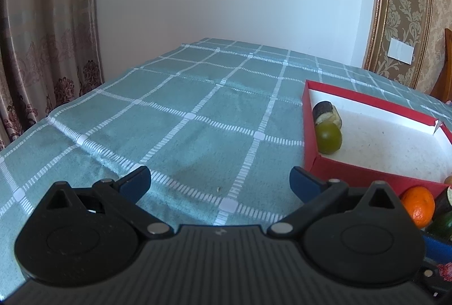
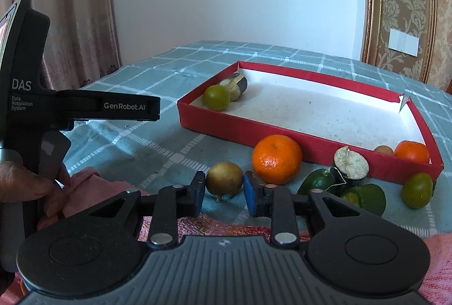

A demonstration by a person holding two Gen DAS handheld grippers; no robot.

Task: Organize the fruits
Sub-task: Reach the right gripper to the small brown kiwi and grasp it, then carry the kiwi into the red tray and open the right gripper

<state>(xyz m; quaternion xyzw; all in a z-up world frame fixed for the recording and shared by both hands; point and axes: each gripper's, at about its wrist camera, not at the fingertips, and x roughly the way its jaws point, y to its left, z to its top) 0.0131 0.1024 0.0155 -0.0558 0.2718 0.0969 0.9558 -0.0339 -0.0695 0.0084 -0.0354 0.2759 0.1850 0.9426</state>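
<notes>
1. While the left gripper point(image 1: 220, 183) hangs spread over bare checked cloth on the bench point(image 1: 175, 113), the right gripper point(image 2: 223, 193) pinches a small brown fruit point(image 2: 224, 178) at lower centre.
2. An orange point(image 2: 276, 158) sits just right of it, touching the red tray point(image 2: 310, 144).
3. A green fruit point(image 2: 217, 97) lies in the tray's upper-left corner.

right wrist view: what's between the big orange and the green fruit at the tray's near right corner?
Right wrist view: two dark green fruits and a cut dark-skinned piece, in front of the red tray.
</notes>
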